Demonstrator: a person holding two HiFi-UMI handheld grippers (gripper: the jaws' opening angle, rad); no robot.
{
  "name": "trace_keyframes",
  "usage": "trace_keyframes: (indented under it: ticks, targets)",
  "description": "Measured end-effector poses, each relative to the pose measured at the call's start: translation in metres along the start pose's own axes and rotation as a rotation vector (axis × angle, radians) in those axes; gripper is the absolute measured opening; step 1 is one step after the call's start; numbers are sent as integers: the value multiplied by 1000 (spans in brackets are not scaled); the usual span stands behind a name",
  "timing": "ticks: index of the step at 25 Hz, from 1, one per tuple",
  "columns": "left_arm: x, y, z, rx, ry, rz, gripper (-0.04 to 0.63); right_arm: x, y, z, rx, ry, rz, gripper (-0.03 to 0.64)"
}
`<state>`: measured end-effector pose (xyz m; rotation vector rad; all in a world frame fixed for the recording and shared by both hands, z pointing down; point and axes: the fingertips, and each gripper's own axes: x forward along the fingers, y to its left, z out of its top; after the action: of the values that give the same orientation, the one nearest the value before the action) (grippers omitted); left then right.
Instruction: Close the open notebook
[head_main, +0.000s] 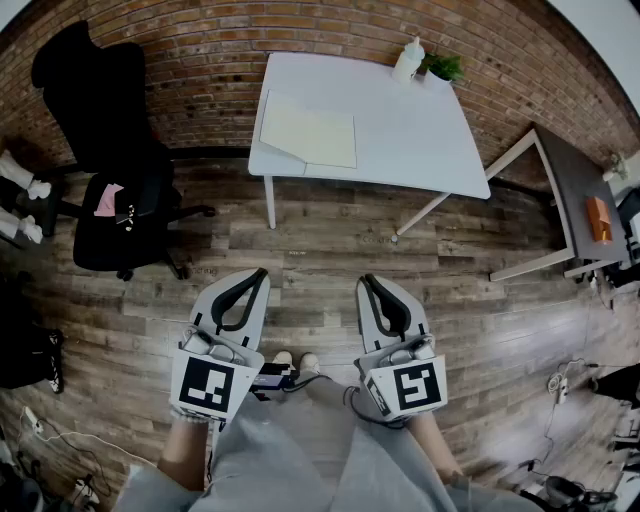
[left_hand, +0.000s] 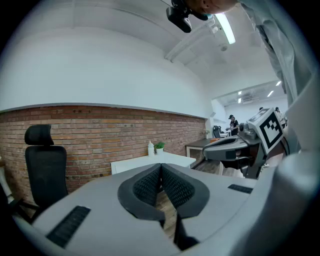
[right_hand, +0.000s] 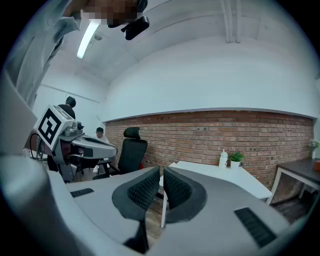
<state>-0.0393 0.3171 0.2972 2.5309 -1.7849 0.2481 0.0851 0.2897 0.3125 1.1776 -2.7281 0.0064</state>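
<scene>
The open notebook (head_main: 308, 130) lies flat with pale yellow pages on the left part of a white table (head_main: 420, 135) by the brick wall. Both grippers are held low near the person's body, a good stretch of wooden floor short of the table. My left gripper (head_main: 262, 272) is shut with nothing between its ribbed pads, as the left gripper view (left_hand: 160, 165) confirms. My right gripper (head_main: 368, 279) is likewise shut and empty (right_hand: 161, 169). Both point toward the table (right_hand: 215, 172). The notebook cannot be made out in either gripper view.
A white bottle (head_main: 407, 60) and a small potted plant (head_main: 441, 67) stand at the table's far right corner. A black office chair (head_main: 110, 150) stands left of the table. A dark desk (head_main: 575, 200) with an orange object (head_main: 598, 218) is at right. Cables lie on the floor.
</scene>
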Motion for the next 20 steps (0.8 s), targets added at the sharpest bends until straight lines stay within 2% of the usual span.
trace_keyframes:
  ticks: [11,16,20]
  targets:
    - [1,7,-4,-7,4,-1,18,7,4,-2,-5,9,0,55]
    - [3,11,-4,-6,5,-9,18,10,3,-2,55,0,-7,55]
    - [1,14,-4,-4,-3,-17,18,9,4,-1,56,-7,-29,55]
